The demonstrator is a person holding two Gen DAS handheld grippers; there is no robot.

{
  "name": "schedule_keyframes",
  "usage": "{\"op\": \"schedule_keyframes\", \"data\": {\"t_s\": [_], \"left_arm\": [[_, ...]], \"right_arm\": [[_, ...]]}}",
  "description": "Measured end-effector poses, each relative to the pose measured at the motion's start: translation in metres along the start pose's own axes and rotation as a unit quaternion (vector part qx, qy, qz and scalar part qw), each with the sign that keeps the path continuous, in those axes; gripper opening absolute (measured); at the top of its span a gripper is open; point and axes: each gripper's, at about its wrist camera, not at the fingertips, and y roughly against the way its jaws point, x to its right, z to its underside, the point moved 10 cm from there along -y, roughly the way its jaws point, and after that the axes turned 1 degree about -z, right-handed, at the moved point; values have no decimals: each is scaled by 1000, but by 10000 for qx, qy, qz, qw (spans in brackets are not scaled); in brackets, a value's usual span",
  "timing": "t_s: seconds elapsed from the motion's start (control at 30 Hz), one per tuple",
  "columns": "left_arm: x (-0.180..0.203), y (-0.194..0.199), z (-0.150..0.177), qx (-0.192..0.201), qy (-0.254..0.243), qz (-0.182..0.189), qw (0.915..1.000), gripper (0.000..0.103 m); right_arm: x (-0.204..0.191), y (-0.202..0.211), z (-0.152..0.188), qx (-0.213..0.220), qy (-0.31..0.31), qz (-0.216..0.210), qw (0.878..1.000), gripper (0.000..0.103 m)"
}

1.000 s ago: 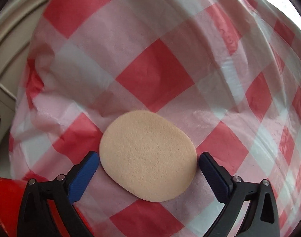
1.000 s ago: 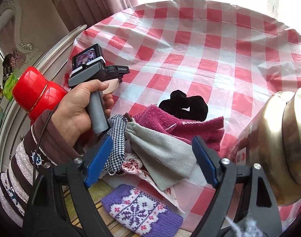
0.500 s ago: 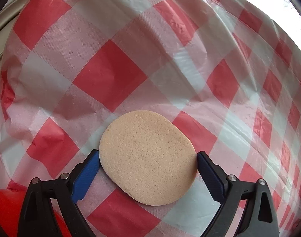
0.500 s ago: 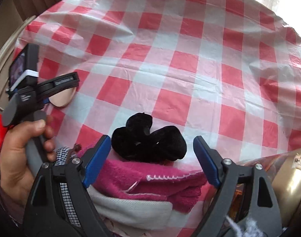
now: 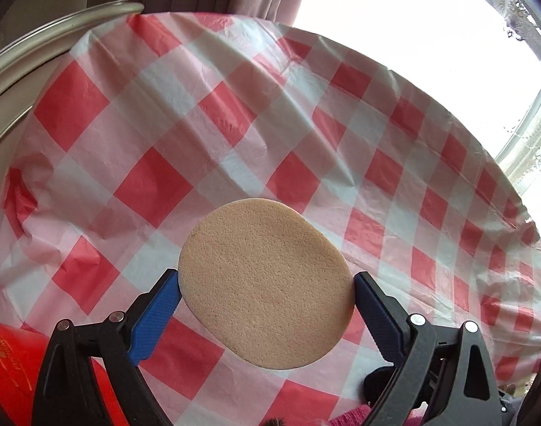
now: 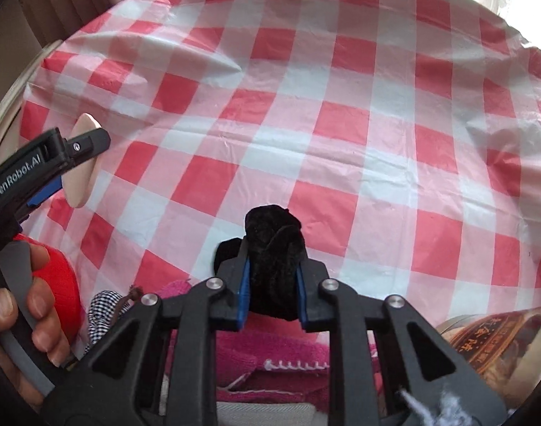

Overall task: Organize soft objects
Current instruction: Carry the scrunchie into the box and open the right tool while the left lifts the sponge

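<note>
My left gripper is shut on a beige oval sponge, its blue pads against the sponge's two edges, and holds it above the red-and-white checked tablecloth. The sponge also shows edge-on in the right wrist view, in the left gripper. My right gripper is shut on a black velvet scrunchie, which bulges out past the fingertips above a pink knitted cloth.
A red container stands at the table's left edge; it also shows in the left wrist view. A checked black-and-white cloth and a grey cloth lie by the pink one. A brown-gold jar stands at right.
My right gripper has closed on the black scrunchie, which was lying between its open jaws. My left gripper has tilted up with the sponge, which now sits off the cloth.
</note>
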Motion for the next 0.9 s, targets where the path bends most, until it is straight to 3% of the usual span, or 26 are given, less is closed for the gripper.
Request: {"op": "schedule_keyframes", "data": {"t_s": [0.23, 0.43, 0.67, 0.9], "left_arm": [[23, 44, 2, 531, -105, 501, 9973, 96], [35, 96, 16, 901, -334, 763, 9924, 96], [55, 145, 70, 852, -811, 1196, 9858, 96], [99, 183, 129, 586, -1395, 1759, 9727, 96]], "right_arm": [[-9, 75, -19, 791, 66, -105, 9968, 24], [-21, 143, -1, 1267, 173, -351, 9912, 24], [11, 216, 70, 1484, -124, -361, 9882, 24], [115, 273, 172, 1443, -994, 369, 9838, 24]]}}
